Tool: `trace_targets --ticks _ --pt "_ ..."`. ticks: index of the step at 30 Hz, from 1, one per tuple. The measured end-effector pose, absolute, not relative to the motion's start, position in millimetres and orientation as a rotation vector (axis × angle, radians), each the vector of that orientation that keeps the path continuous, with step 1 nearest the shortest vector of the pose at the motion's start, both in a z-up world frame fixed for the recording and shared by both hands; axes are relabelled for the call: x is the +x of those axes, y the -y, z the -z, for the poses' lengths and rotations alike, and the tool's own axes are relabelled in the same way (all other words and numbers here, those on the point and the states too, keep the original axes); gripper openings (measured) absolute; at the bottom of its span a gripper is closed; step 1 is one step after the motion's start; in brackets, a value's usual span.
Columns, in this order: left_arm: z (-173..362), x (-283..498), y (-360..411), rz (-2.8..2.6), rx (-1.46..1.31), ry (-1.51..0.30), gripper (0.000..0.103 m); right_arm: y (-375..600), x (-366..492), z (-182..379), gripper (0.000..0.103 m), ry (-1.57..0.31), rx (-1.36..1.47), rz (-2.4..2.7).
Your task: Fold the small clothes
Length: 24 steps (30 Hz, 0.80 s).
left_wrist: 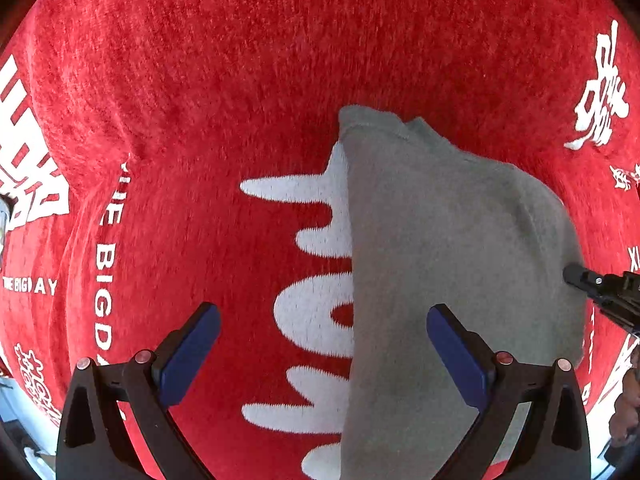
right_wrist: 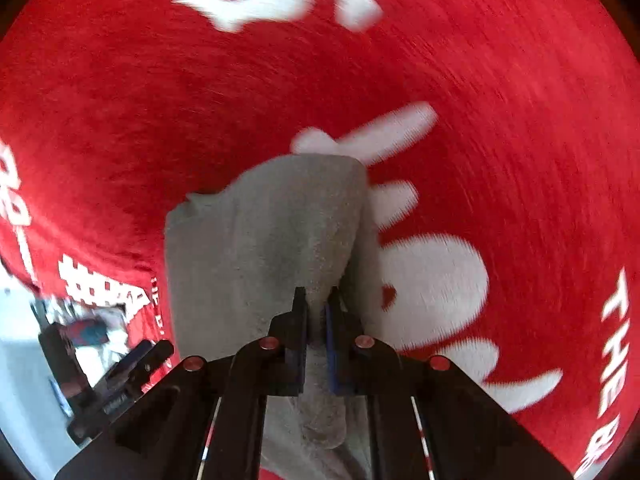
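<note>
Right tool pinches grey cloth on red blanket; left tool wide open, empty.

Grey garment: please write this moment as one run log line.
grey garment on red blanket | left gripper open above its edge | right gripper shut on grey garment fold

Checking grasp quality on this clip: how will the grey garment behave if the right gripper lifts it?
Likely floppy: the grey garment bunches into a ridge where the right gripper pinches it. Probably light, being thin and soft. It may drag rather than slide on the fuzzy red blanket.
</note>
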State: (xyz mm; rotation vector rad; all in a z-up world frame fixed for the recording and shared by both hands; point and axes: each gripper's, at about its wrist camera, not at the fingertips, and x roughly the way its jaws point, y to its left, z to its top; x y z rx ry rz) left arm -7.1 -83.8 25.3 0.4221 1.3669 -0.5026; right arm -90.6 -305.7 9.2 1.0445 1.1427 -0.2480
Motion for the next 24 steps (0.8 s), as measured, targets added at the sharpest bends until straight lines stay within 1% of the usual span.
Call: trace_targets --ticks 2,5,7,18,24 --pt "-25.4 -5.6 86.8 0.499 0.42 -1.358 0.103 301.8 -84.6 -17.7 0.008 -1.157 0.941 0.237" --pt "-18.7 -6.0 91.8 0.488 0.437 -1.364 0.103 303.5 -84.2 -0.5 0.008 -1.23 0.884 0.262" --pt "-14.8 -6.3 93.1 0.483 0.43 -1.379 0.103 304.9 -91.7 11.2 0.008 -1.243 0.915 0.267" --pt "-11.1 -5.5 99.4 0.494 0.447 -1.38 0.103 318.2 -120.9 0.5 0.009 -1.228 1.02 0.232" --pt "-8.0 -7.6 103.9 0.5 0.447 -1.385 0.103 327.2 -135.8 6.2 0.01 -1.208 1.109 0.241"
